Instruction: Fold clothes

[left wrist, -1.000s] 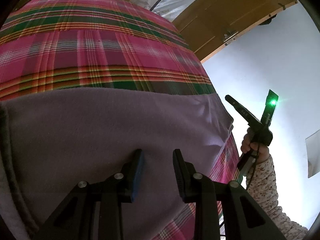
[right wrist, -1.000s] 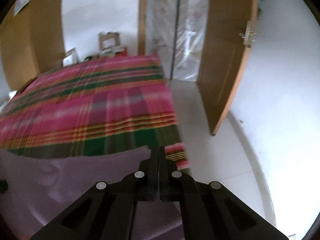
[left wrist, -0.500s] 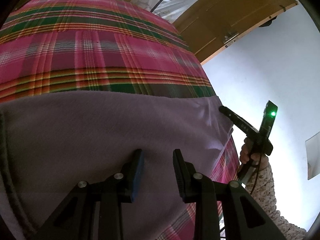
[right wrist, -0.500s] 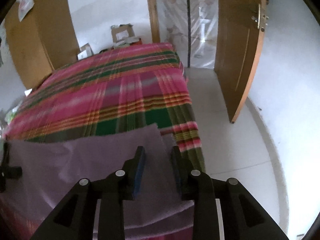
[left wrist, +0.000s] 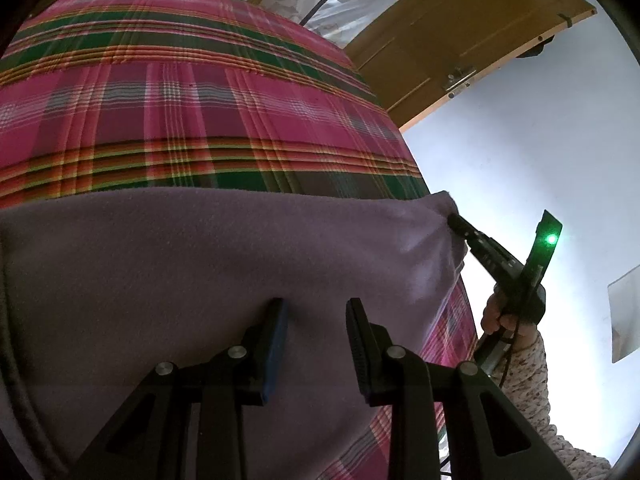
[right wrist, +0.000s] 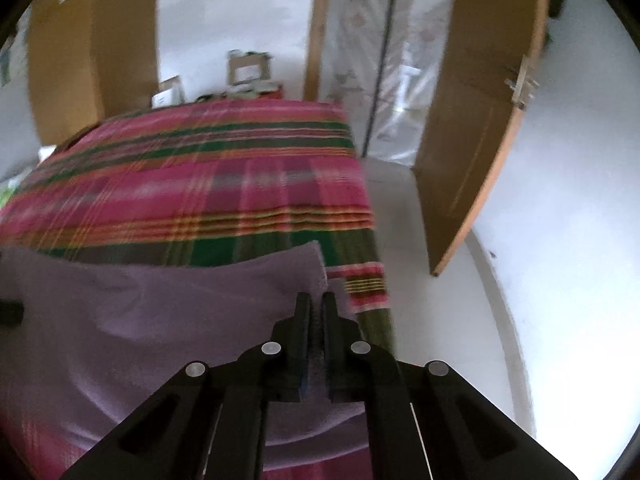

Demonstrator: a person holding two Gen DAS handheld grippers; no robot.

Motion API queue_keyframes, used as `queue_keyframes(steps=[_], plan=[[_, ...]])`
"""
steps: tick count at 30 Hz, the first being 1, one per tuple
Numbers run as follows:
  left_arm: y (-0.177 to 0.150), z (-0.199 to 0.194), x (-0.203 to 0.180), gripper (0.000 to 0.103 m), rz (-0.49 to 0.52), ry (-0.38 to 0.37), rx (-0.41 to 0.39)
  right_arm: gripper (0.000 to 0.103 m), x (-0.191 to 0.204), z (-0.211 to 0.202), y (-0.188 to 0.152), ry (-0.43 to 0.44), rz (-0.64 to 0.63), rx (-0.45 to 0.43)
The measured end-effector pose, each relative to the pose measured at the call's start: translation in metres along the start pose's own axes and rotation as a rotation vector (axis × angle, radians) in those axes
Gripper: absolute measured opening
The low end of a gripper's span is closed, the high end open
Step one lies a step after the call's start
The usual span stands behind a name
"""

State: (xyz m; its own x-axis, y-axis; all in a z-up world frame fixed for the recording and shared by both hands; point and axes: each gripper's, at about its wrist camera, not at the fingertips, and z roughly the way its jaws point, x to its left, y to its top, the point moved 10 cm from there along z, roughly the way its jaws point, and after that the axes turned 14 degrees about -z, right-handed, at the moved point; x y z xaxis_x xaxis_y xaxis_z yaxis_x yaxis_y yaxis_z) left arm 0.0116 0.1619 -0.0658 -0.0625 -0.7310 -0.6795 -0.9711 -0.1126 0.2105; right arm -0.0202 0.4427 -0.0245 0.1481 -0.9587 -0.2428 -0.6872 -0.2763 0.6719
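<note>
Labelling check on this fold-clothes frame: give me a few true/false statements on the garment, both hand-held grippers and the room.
1. The purple garment lies on a plaid bedspread. True.
2. The right hand-held gripper stands wide open above the cloth. False: its jaws have just been closing and now pinch the garment's corner.
3. The left hand-held gripper is open over the garment. True.
4. The wooden door is shut. False: it stands open.
5. The garment is green. False: it is purple.
</note>
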Motion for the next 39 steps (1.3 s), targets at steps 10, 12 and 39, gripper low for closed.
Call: queue_keyframes(steps=[10, 12, 39], plan=[[0.0, 0.001, -0.002, 0.032, 0.004, 0.017, -0.009, 0.014, -0.007, 0.017, -0.01, 0.001, 0.048, 0.091], [-0.001, 0.002, -0.004, 0.032, 0.005, 0.02, -0.012, 0.02, -0.01, 0.014, -0.009, 0.016, 0.079, 0.083], [-0.008, 0.009, -0.016, 0.034, 0.026, 0.021, 0.016, 0.05, -0.046, -0.028, -0.056, 0.202, 0.55, -0.035]])
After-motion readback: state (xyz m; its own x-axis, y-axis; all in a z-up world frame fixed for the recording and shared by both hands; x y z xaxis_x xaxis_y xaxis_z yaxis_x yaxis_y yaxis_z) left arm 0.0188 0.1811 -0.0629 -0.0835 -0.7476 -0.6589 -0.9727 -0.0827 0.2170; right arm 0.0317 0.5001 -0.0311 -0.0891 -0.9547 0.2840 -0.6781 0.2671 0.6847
